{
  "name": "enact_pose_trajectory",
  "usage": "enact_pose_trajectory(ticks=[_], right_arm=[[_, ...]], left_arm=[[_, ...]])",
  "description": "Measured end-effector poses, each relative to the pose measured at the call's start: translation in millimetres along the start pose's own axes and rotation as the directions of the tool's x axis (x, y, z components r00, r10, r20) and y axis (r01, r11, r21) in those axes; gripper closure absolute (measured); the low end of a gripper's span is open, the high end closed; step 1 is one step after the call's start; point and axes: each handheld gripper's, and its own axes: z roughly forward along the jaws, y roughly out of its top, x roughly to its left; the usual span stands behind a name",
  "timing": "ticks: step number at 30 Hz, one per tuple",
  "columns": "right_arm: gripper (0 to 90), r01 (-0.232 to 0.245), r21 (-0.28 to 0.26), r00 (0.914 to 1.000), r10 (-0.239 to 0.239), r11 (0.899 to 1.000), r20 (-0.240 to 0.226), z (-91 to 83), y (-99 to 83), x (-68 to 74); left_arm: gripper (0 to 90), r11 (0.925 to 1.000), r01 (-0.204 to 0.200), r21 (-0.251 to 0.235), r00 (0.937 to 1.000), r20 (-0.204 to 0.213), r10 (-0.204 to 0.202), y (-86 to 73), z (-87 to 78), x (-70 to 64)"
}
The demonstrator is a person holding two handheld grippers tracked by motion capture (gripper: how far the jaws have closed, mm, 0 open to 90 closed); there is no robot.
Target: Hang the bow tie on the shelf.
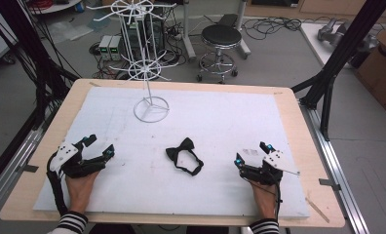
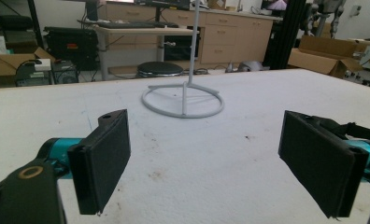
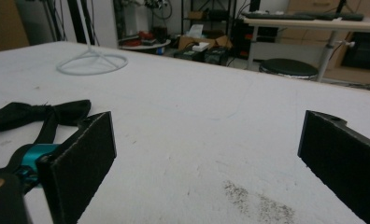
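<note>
Left claw point(image 1: 99, 146) and right claw point(image 1: 251, 152) are held wide apart and empty, rested on the white table point(image 1: 230, 112) near its front edge. A black bow tie point(image 1: 183, 156) is laid flat between them, touched by neither. A white wire rack point(image 1: 147, 68) is stood at the far side.

- Table point(image 1: 288, 105): pale wood rim, matt white sheet on top, scuffed near right gripper point(image 1: 252, 154).
- Bow tie point(image 1: 183, 155) between the grippers: black cloth, matt.
- Stand point(image 1: 151, 108) ahead of left gripper point(image 1: 99, 145): white-coated wire.
- Pads point(image 2: 106, 158): black, matt, rough.
</note>
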Motion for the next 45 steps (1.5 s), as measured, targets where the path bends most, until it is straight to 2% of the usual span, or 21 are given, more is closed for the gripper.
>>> enact_pose_trajectory(ticks=[3, 9, 14, 16, 17, 18, 20, 25, 26, 30, 32, 33, 36, 37, 38, 39, 40, 41, 42, 43, 45], right_arm=[[3.2, 0.008, 0.018, 1.0, -0.008, 1.0, 0.001, 1.5, 0.7, 0.9], [3.2, 0.001, 0.016, 1.0, -0.001, 1.0, -0.007, 1.6, 1.8, -0.1], [3.2, 0.028, 0.015, 0.9991, -0.028, 0.999, -0.032, 0.5, 17.3, 1.4], [3.2, 0.034, 0.044, 0.9982, -0.032, 0.998, -0.051, 2.7, 31.5, 3.9], [3.2, 0.034, 0.044, 0.9982, -0.032, 0.998, -0.051, 2.7, 31.5, 3.9], [3.2, 0.032, 0.072, 0.997, -0.026, 0.997, -0.072, 6.8, 40.7, 5.6], [3.2, 0.033, 0.083, 0.996, -0.026, 0.996, -0.086, 9.1, 44.8, 6.8], [3.2, 0.058, 0.171, 0.9868, -0.03, 0.984, -0.159, 27.3, 68.6, 17.9], [3.2, 0.058, 0.171, 0.9868, -0.03, 0.984, -0.159, 27.3, 68.6, 17.9], [3.2, 0.116, 0.267, 0.9711, -0.053, 0.957, -0.233, 44.4, 86.9, 30.8], [3.3, 0.139, 0.297, 0.9629, -0.059, 0.945, -0.263, 51.2, 93.4, 37.8], [3.3, 0.139, 0.297, 0.9629, -0.059, 0.945, -0.263, 51.2, 93.4, 37.8], [3.3, 0.177, 0.337, 0.9465, -0.066, 0.925, -0.316, 61.3, 101.8, 49.2], [3.4, 0.206, 0.364, 0.937, -0.076, 0.908, -0.341, 68.3, 106.0, 56.8], [3.4, 0.206, 0.364, 0.937, -0.076, 0.908, -0.341, 68.3, 106.0, 56.8], [3.4, 0.235, 0.385, 0.9283, -0.089, 0.893, -0.361, 75.4, 108.9, 63.6], [3.4, 0.235, 0.385, 0.9283, -0.089, 0.893, -0.361, 75.4, 108.9, 63.6], [3.4, 0.249, 0.418, 0.9222, -0.082, 0.874, -0.378, 82.4, 111.1, 69.4], [3.4, 0.263, 0.426, 0.9177, -0.088, 0.866, -0.387, 86.0, 112.0, 72.2], [3.4, 0.263, 0.426, 0.9177, -0.088, 0.866, -0.387, 86.0, 112.0, 72.2], [3.4, 0.28, 0.445, 0.9112, -0.089, 0.851, -0.402, 91.8, 113.0, 77.8]], left_arm=[[17.2, 1.0, 0.002, 0.0, 1.0, 0.001, -0.002, 0.0, -0.3, 0.3], [17.2, 1.0, -0.005, 0.002, 1.0, 0.002, 0.005, 0.0, -0.2, -0.2], [17.2, 1.0, -0.007, -0.003, 1.0, -0.001, 0.007, -0.2, -0.5, -0.7], [17.3, 1.0, -0.008, -0.004, 1.0, -0.002, 0.008, -0.2, -0.6, -0.8], [17.3, 1.0, -0.007, -0.004, 1.0, -0.002, 0.007, -0.2, -0.6, -0.7], [17.3, 1.0, -0.007, -0.004, 1.0, -0.001, 0.007, -0.2, -0.6, -0.7], [17.2, 1.0, -0.002, -0.006, 1.0, -0.001, 0.002, -0.2, -0.6, -0.6], [17.3, 1.0, -0.008, -0.002, 1.0, 0.001, 0.008, -0.1, -0.8, -0.5], [17.3, 1.0, -0.007, -0.006, 1.0, 0.001, 0.007, -0.2, -0.6, -0.7], [17.3, 0.9999, -0.013, -0.005, 0.9999, 0.003, 0.013, -0.2, -0.4, -1.5], [17.3, 0.9999, -0.017, -0.003, 0.9998, 0.004, 0.017, -0.2, -0.6, -1.5], [17.3, 0.9998, -0.018, -0.002, 0.9998, 0.004, 0.018, -0.1, -0.6, -1.5], [17.3, 0.9998, -0.02, -0.004, 0.9998, 0.004, 0.02, -0.3, -0.7, -2.1], [17.3, 0.9998, -0.021, -0.007, 0.9998, 0.002, 0.021, -0.4, -0.7, -2.4], [17.3, 0.9997, -0.021, -0.009, 0.9998, 0.002, 0.021, -0.5, -0.8, -2.6], [17.3, 0.9997, -0.023, -0.011, 0.9997, 0.001, 0.023, -0.5, -0.9, -2.7], [17.3, 0.9996, -0.025, -0.011, 0.9997, 0.0, 0.025, -0.5, -1.1, -2.7], [17.2, 0.9996, -0.027, -0.011, 0.9996, 0.0, 0.027, -0.5, -1.3, -2.7], [17.3, 0.9996, -0.026, -0.013, 0.9997, 0.0, 0.026, -0.6, -1.4, -3.0], [17.3, 0.9995, -0.028, -0.015, 0.9996, 0.0, 0.028, -0.7, -1.4, -3.1], [17.2, 0.9993, -0.034, -0.017, 0.9994, -0.002, 0.034, -0.8, -1.9, -3.2]])
